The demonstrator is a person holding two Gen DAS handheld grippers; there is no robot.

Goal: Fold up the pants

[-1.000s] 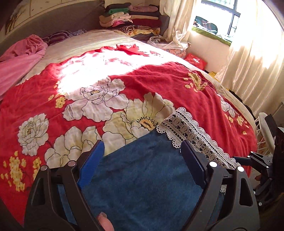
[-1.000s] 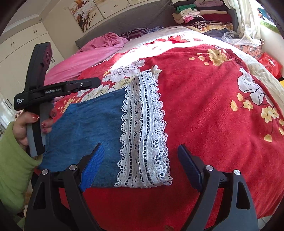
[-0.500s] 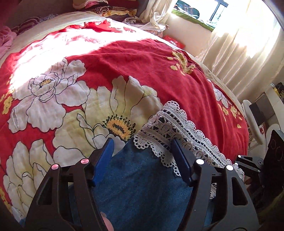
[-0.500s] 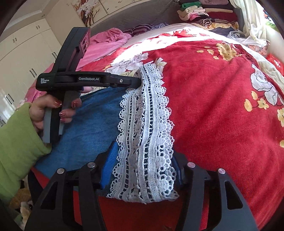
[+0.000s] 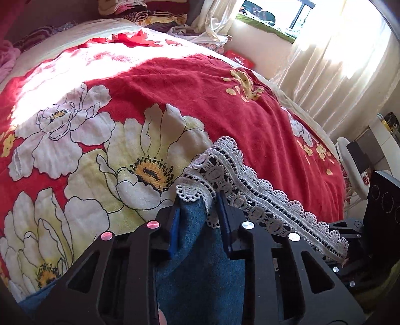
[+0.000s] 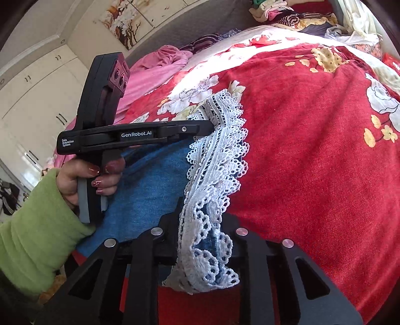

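Bed (image 5: 250,105): red flowered blanket, sunlit patch
Window (image 5: 270,12): bright, cream curtains (image 5: 332,62)
Wall: white wardrobes (image 6: 32,95), flower painting (image 6: 132,17)
Headboard end: stacked clothes (image 6: 287,12)

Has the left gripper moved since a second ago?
Yes. In the right wrist view the left gripper has gone from the pants' blue near edge toward the headboard, its closing jaws now on the lace hem.
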